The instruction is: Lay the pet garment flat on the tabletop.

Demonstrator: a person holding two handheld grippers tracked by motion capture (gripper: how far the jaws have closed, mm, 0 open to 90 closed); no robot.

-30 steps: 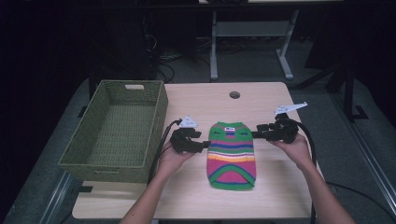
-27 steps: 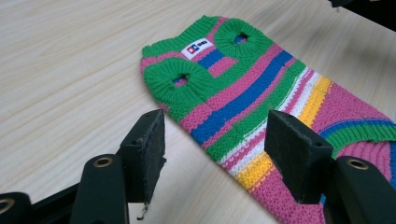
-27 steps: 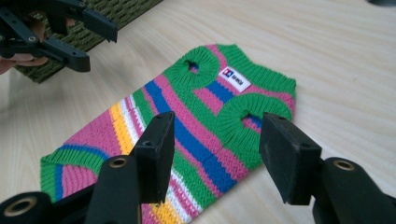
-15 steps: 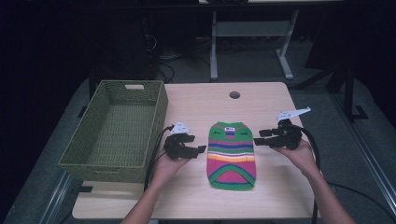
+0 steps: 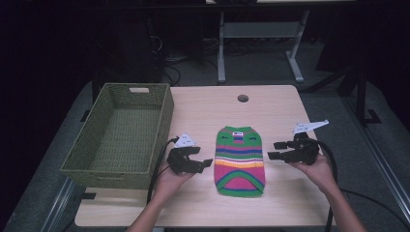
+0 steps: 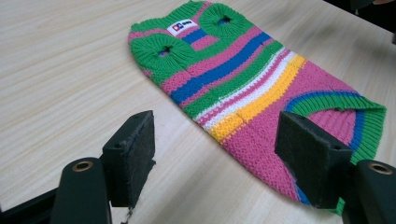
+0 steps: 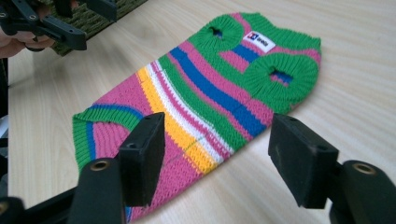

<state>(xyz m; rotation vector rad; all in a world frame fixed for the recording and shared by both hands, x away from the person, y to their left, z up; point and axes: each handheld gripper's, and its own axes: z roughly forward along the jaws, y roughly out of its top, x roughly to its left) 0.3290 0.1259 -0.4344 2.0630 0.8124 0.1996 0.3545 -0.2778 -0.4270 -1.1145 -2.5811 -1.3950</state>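
A small knitted sweater (image 5: 240, 160) in green, pink, blue, yellow and white stripes lies flat on the wooden table (image 5: 290, 203), neck end away from me. My left gripper (image 5: 204, 157) hovers just off the sweater's left edge, and its jaws have just been opening with nothing between the pads. In the left gripper view the sweater (image 6: 243, 79) stretches ahead of the open left gripper (image 6: 217, 140). My right gripper (image 5: 273, 150) stands just off the sweater's right edge, its jaws also just opened wider and holding nothing. The right gripper view shows the sweater (image 7: 210, 88) beyond the right gripper (image 7: 222, 144).
A green woven basket (image 5: 162, 121) stands on the table's left side, close to my left hand. A round cable hole (image 5: 242, 98) sits near the far table edge. A cable trails from each gripper. Dark floor and a metal frame lie beyond the table.
Both grippers have drawn away from the sweater's upper corners, outward and toward me, and their jaws have widened. The sweater stays flat on the table.
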